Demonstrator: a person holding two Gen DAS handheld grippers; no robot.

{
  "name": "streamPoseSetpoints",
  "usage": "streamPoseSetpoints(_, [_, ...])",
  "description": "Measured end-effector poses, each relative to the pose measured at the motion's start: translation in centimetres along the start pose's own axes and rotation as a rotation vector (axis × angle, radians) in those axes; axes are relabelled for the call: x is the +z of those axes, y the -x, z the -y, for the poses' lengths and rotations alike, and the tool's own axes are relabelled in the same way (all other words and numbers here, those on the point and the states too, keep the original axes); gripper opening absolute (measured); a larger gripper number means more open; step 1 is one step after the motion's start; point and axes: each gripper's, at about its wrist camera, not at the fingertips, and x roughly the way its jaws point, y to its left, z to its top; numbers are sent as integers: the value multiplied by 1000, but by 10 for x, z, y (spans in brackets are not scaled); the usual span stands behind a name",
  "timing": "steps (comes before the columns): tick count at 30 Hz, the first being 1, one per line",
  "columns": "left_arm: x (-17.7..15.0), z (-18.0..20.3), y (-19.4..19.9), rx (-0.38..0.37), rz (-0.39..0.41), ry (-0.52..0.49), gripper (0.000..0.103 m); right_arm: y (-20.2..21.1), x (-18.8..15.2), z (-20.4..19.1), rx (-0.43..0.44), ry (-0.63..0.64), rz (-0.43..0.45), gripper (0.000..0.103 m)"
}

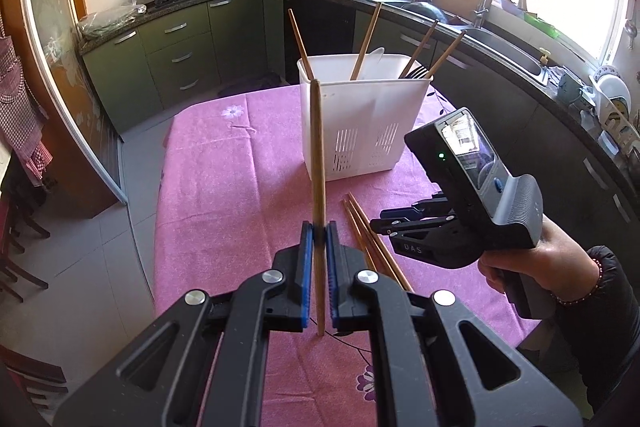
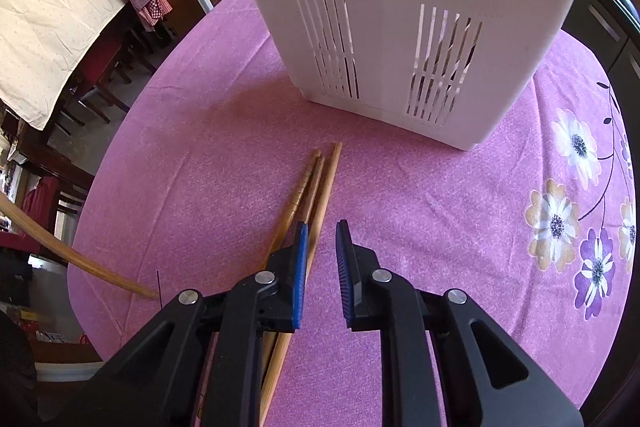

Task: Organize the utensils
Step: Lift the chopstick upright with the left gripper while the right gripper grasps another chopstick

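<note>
Left gripper (image 1: pixel 319 227), lower centre of the left wrist view: fingers (image 1: pixel 306 255) clenched on a single wooden chopstick (image 1: pixel 317 155), held upright, its top end reaching up in front of the holder's near corner, its bottom end showing below the blue pads. White utensil holder (image 1: pixel 360 119), centre of the same view, standing on the worktop (image 1: pixel 224 187) under a pink flowered cloth; slotted vents low on its wall; four chopsticks (image 1: pixel 366 43) lean out of its top at different angles, with a white utensil and dark fork tines beside them, the compartments inside not distinguishable. Three loose chopsticks (image 2: pixel 316 187), lying together on the cloth just short of the holder, fanned slightly at their far ends, running back under the right gripper. Right gripper (image 2: pixel 322 251), lower centre of the right wrist view: fingers (image 2: pixel 301 267) released, spread with a clear gap, low over the loose chopsticks; the left pad sits over the bundle, contact not determinable. The held chopstick also shows at the lower left edge of the right wrist view, its tip near the cloth. Right hand (image 1: pixel 532 263), right of the left wrist view, gripping its tool's handle. Kitchen counter with sink (image 1: pixel 508 55), upper right, behind the worktop
</note>
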Motion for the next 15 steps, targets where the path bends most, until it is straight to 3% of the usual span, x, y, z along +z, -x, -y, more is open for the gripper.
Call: streamPoseSetpoints(15, [-5,-2,3,-7,16,-14,7,-23,3,-29,-76,32,-34,15])
